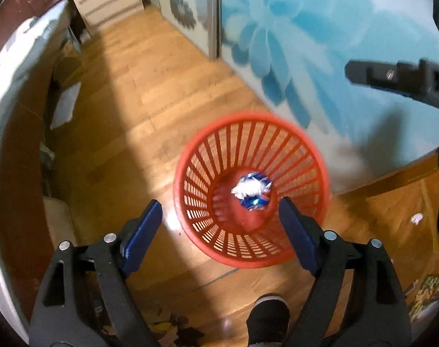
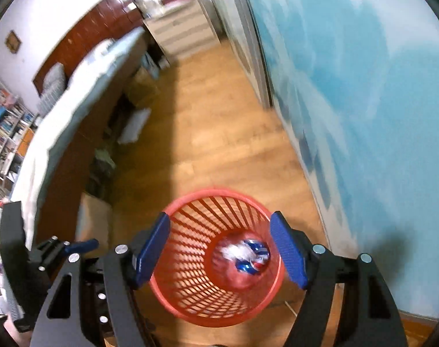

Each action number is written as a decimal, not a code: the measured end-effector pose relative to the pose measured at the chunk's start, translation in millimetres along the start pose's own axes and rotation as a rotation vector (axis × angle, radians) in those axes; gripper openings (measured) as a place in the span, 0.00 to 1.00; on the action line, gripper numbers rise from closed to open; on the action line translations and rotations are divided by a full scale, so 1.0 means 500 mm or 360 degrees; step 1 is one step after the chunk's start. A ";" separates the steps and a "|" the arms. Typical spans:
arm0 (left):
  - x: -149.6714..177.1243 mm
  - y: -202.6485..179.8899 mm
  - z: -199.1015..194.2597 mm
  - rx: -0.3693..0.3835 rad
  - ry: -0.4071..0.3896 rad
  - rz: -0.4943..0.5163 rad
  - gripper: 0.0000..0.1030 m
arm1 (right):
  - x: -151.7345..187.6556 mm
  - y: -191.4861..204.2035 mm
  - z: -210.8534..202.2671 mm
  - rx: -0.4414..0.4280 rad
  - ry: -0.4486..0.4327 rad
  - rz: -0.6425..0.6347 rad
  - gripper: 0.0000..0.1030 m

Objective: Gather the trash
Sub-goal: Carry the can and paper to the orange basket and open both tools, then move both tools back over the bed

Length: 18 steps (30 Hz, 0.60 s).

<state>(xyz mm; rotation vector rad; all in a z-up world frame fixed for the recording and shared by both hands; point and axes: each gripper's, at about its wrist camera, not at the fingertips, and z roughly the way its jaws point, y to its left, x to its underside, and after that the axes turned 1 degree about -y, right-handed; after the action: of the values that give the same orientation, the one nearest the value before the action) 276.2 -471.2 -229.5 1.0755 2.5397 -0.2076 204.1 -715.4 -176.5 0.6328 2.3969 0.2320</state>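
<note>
Down on the wooden floor [image 1: 150, 107] stands a red slatted wastebasket [image 1: 250, 190], close to the blue flower-printed wall [image 1: 320, 43]. From the left wrist camera, the left gripper [image 1: 219, 225] hangs above the basket's near rim with its blue pads [image 1: 141, 235] spread wide and nothing between them. At the bottom of the basket lies crumpled trash [image 1: 252, 190], white paper on top of something shiny blue. A small white scrap [image 1: 416, 218] lies on the floor to the right, well apart from the basket. The other gripper reaches in from the upper right edge, and a dark shoe [image 1: 267, 318] shows at the bottom.

From the right wrist camera, the right gripper [image 2: 219, 250] hovers over the same wastebasket [image 2: 216, 257], its pads [image 2: 289, 253] parted on either side of the rim and holding nothing. The crumpled trash [image 2: 245, 256] sits blurred on the basket's floor. A bed [image 2: 83, 86] runs along the left, with a white dresser [image 2: 182, 29] beyond it and a bookshelf [image 2: 5, 127] at the far left.
</note>
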 end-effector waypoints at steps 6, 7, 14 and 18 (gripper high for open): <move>0.034 0.052 -0.235 -0.0055 -0.0287 -0.0073 0.80 | -0.064 0.145 -0.259 -0.0082 -0.0326 -0.0146 0.70; 0.051 0.068 -0.286 -0.0086 -0.0341 -0.0095 0.80 | -0.065 0.174 -0.305 -0.0085 -0.0376 -0.0161 0.70; 0.265 0.232 -0.633 -0.0319 -0.0691 -0.0321 0.90 | 0.042 0.418 -0.553 -0.0285 -0.0645 -0.0393 0.80; 0.435 0.324 -0.740 -0.0554 -0.0712 -0.0561 0.90 | 0.140 0.535 -0.552 -0.0439 -0.0549 -0.0429 0.80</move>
<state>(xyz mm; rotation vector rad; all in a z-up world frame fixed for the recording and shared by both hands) 149.7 -112.5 26.6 0.3915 2.2235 -0.0791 86.3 -450.2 85.2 0.1990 2.0404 0.3034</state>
